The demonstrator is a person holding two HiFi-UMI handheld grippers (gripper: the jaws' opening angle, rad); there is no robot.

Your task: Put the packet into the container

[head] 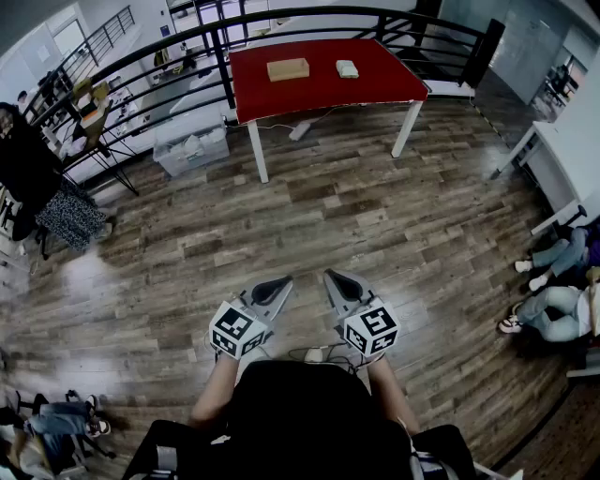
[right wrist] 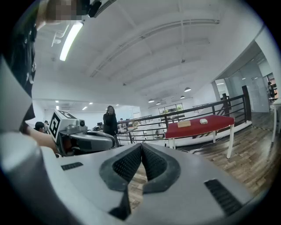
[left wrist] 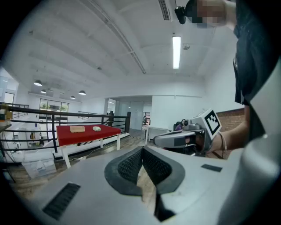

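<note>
The floor [head: 375, 216] is brown wood planks, a bit shiny where the light hits. The table [head: 375, 84] has a dull red top and smooth white legs. The railing [head: 309, 17] behind it looks like black metal. The left gripper [head: 283, 281] and right gripper [head: 331, 277] are smooth, dull grey plastic. Their pads [left wrist: 131, 166] are black and rough with tiny bumps. The box [head: 288, 69] looks like tan cardboard.

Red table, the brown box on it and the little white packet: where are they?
red table [head: 319, 97], head view, bare top near its front edge.
brown box [head: 288, 69], head view, middle of its top.
white packet [head: 347, 68], head view, its middle.
</note>
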